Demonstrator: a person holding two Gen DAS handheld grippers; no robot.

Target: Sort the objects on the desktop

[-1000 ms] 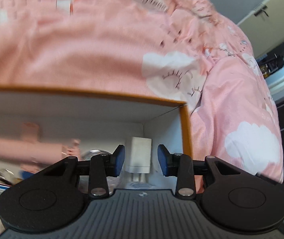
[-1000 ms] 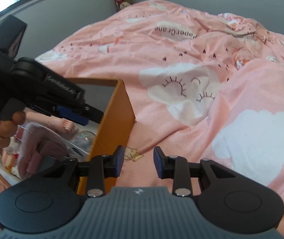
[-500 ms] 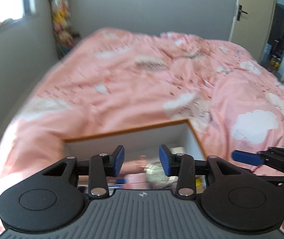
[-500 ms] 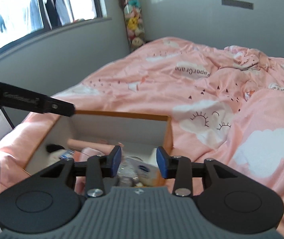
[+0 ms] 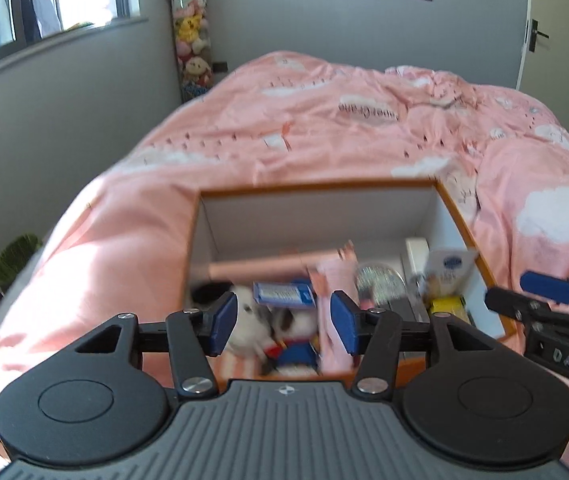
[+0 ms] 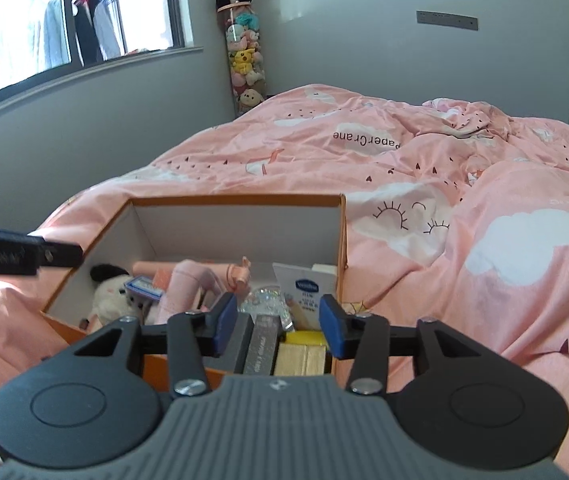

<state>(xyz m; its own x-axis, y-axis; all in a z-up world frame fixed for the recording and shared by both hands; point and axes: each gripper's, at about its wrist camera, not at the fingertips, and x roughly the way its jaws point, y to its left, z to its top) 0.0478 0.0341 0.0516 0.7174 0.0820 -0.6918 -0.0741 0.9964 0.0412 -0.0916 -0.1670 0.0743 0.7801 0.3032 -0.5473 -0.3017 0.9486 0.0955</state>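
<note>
Left gripper [image 5: 282,322]: blue pads apart and opening, nothing pinched between them; it looks down over the near edge of the box [image 5: 316,188]. Right gripper [image 6: 278,324]: pads likewise apart and opening, empty, above the box's near right corner.

Box: orange outside, white inside, open top, sitting on the pink bedspread [image 6: 464,208]. Inside, crowded together: plush toy [image 6: 112,294] at left, blue packet [image 5: 282,293] beside it, pink roll [image 5: 260,268] along the back wall, silver disc [image 5: 376,280], Vaseline packet [image 6: 304,294] leaning at right, yellow item [image 5: 448,306] in the near right corner.

Beyond the bed: grey wall, window [image 6: 24,20], plush column [image 6: 242,60] in the corner.
</note>
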